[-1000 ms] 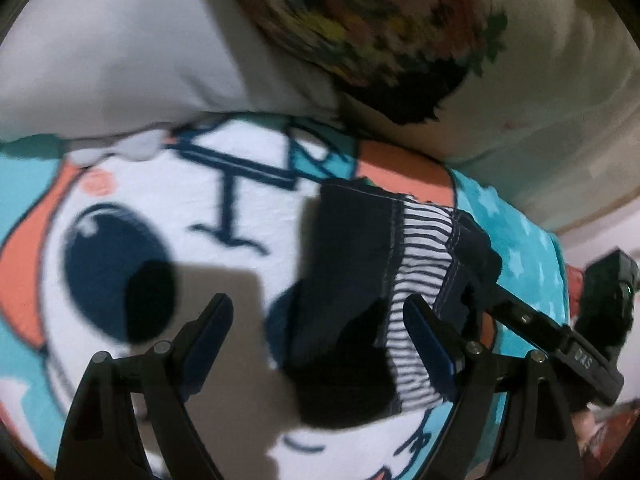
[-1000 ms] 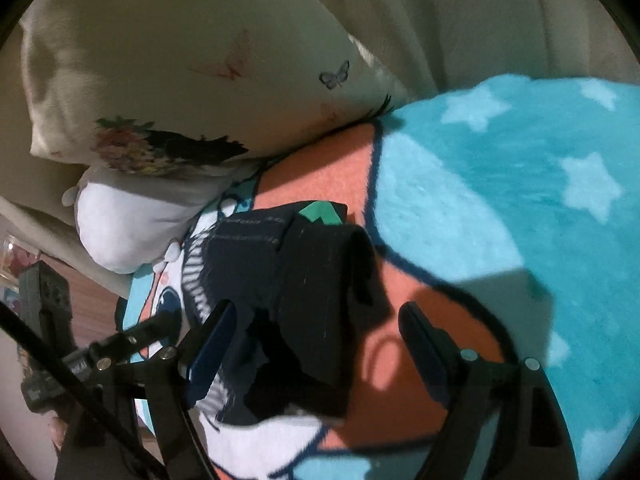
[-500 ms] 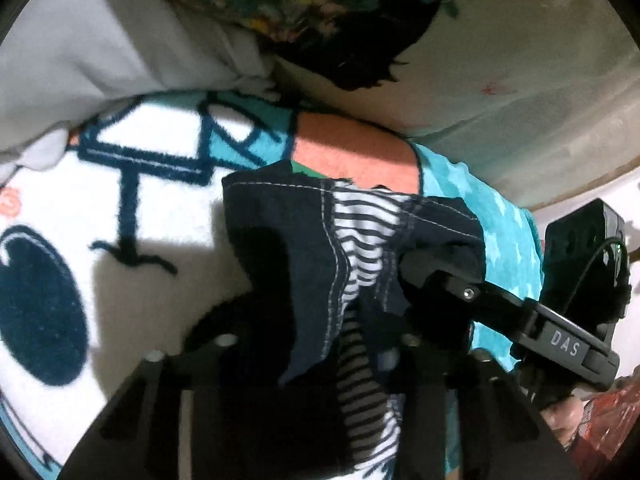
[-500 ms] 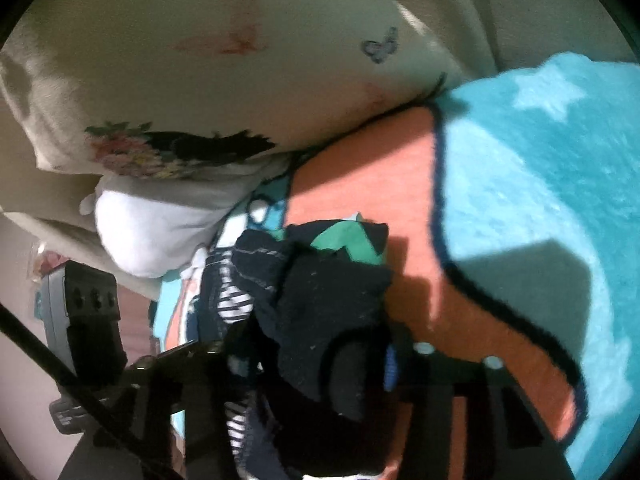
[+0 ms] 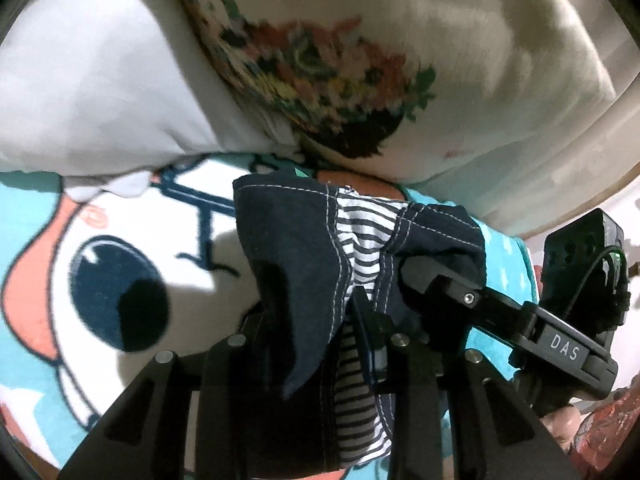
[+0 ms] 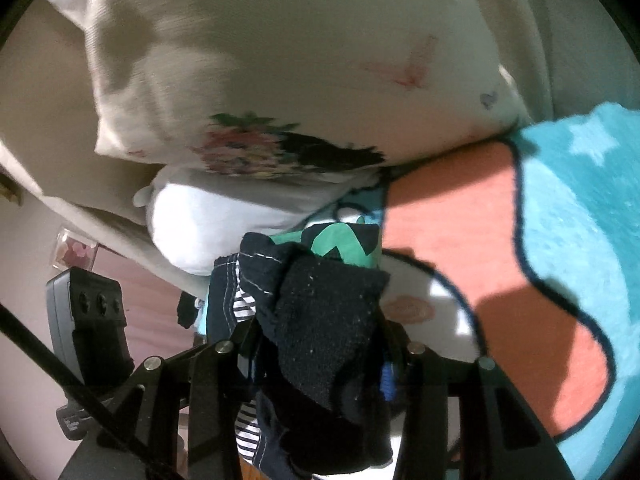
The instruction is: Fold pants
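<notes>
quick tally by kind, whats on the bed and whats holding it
pillows: 2, a floral cream pillow on a white pillow
blankets: 1, the cartoon blanket
pants: 1, the dark pants with a striped lining
tongs: 2, the left tongs and the right tongs, both shut on the pants
total: 6

Both fisheye views bend strongly toward black, rounded corners. Hard light, perhaps from behind the cameras, throws sharp dark shadows across the blanket at lower left and right. The pillows in the upper frame look smeared by motion blur. Dark fabric at bottom centre loses detail.
</notes>
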`<state>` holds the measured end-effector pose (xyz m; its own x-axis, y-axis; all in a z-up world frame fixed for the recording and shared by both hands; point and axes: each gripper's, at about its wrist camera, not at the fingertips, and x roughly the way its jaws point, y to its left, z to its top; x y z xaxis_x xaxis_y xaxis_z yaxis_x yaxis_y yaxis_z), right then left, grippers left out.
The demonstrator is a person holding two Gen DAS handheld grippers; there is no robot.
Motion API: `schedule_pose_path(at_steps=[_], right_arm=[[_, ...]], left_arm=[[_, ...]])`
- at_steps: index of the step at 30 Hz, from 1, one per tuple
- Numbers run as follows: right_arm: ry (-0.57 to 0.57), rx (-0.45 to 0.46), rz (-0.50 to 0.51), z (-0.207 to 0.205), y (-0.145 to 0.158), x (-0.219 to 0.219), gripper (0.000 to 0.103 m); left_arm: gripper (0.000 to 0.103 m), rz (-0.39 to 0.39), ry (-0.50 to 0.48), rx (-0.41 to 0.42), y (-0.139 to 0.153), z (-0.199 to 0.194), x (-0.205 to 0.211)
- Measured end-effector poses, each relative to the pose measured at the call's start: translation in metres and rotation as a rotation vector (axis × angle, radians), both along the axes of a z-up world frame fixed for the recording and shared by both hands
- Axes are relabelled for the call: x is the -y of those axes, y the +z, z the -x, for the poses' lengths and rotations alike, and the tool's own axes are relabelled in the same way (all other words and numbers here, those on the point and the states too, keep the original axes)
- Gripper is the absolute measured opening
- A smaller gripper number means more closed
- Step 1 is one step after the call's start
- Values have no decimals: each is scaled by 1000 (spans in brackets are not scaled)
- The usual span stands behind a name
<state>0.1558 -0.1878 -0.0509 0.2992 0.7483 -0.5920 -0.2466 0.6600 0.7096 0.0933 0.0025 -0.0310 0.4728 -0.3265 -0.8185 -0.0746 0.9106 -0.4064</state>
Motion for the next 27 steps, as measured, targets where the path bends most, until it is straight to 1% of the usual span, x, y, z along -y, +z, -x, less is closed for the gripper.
schedule_pose_path(at_steps=[5, 11, 14, 19, 27], right_arm=[[4, 24, 6, 15, 13, -10, 47], [-9, 19, 24, 27, 16, -18, 47], [-18, 25, 38, 32, 18, -22, 47], [-28, 22, 48, 37, 19, -28, 47], [-27, 29, 64, 42, 22, -39, 47]], left_arm=[[31, -61, 12, 25, 15, 21, -4], [31, -192, -8, 51, 22, 35, 3], [31, -208, -18, 56, 22, 38, 1], [31, -200, -21, 50, 20, 39, -8], [31, -244, -18, 61, 24, 47, -15]])
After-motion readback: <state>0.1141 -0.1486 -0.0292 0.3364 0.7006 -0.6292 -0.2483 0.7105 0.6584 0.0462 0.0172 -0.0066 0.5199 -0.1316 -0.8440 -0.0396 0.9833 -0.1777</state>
